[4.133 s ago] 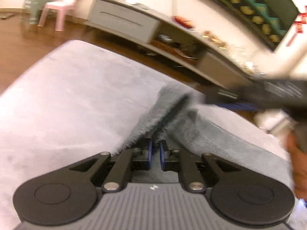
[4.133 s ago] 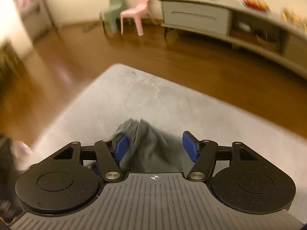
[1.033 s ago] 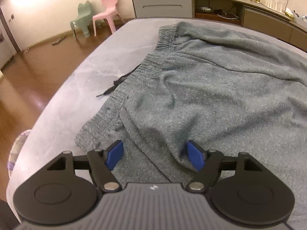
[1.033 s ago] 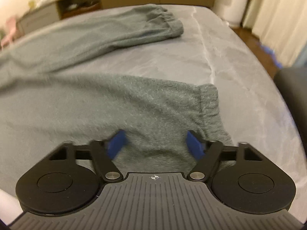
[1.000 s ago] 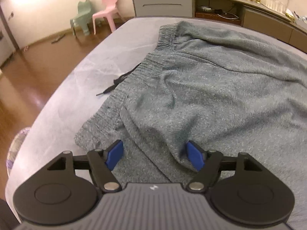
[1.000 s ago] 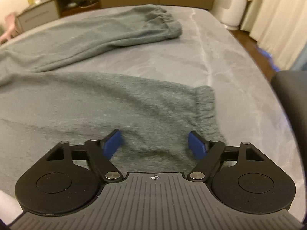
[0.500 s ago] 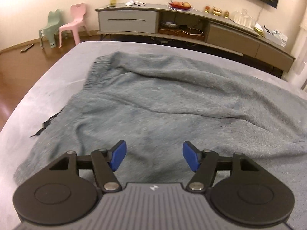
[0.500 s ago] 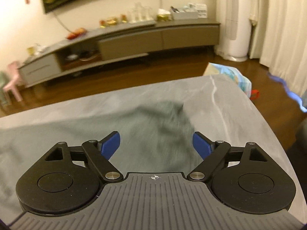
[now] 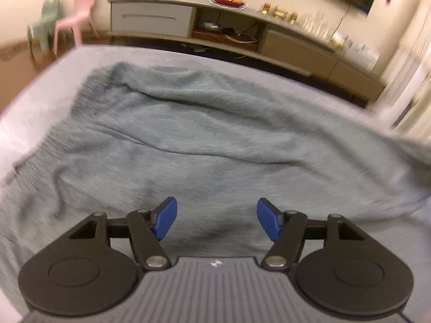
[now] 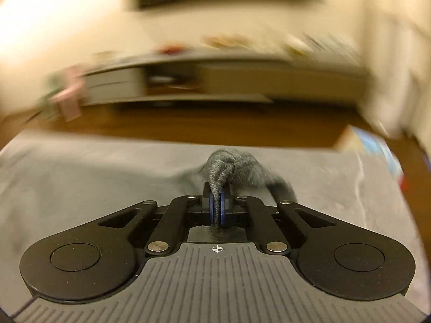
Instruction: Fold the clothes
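Left tool [image 9: 216,222]: blue pads [image 9: 164,220] set wide apart, nothing between them, poised over the grey sweatpants [image 9: 215,134], which lie spread across a grey bed [image 9: 37,86]. Beyond the bed, two small chairs [image 9: 78,16] and a long low cabinet [image 9: 242,37] stand along the wall. Right tool [image 10: 216,206]: jaws pressed together on a bunched fold of the sweatpants [image 10: 229,169], lifted clear of the bed [image 10: 94,177]; background blurred.

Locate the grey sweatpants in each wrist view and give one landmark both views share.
Left wrist: the grey sweatpants spread across the middle, under the open left gripper.
Right wrist: a bunched fold at centre, pinched in the shut right gripper.
Shared landmark: the long low cabinet along the wall.
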`<state>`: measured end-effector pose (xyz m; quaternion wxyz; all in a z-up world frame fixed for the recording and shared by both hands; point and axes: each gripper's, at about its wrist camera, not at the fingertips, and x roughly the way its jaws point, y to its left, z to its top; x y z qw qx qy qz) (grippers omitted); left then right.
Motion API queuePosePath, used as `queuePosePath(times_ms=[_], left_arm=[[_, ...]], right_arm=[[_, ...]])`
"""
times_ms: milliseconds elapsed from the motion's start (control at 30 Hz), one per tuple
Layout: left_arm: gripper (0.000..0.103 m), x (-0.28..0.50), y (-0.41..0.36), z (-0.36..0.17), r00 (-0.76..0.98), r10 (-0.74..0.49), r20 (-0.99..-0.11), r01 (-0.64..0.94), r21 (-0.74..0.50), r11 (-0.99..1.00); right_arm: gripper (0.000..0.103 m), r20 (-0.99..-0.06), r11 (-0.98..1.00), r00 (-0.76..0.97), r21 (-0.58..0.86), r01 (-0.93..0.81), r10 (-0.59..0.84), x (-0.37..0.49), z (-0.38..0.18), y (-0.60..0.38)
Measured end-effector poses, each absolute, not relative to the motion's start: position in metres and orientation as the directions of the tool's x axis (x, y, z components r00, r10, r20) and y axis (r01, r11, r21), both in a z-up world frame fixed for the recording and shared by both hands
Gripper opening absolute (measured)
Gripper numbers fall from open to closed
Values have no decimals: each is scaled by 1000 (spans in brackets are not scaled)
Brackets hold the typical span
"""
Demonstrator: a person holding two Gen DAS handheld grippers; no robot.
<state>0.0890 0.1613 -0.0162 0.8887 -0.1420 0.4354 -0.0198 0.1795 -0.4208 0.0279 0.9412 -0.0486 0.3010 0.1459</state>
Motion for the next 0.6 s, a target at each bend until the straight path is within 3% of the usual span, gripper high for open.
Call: queuePosePath(times_ms=[100,267,333,433,600], left_arm=[[68,92,143,-9,629,-310,-713,-38,-427,903],[69,126,74,-4,549,-521,-654,47,-599,800],[69,139,53,-4,544,-538,-644,32,-625,780],[69,150,33,-10,526,-560,-640,8,-655,756],[69,156,24,-26,492,-565,-663,-33,-663,748]], right_arm=[[0,-614,963,778,-106,-248,133,118,20,-437],[3,-661,993,740,67,-102,121,98,-11,-470],[21,-694,996,714,60,-71,92,91,-18,-470],[35,-732,1000,682,17,26,-5,75,-18,-467],[58,-661,990,750,108,86,7,58,6,-471]])
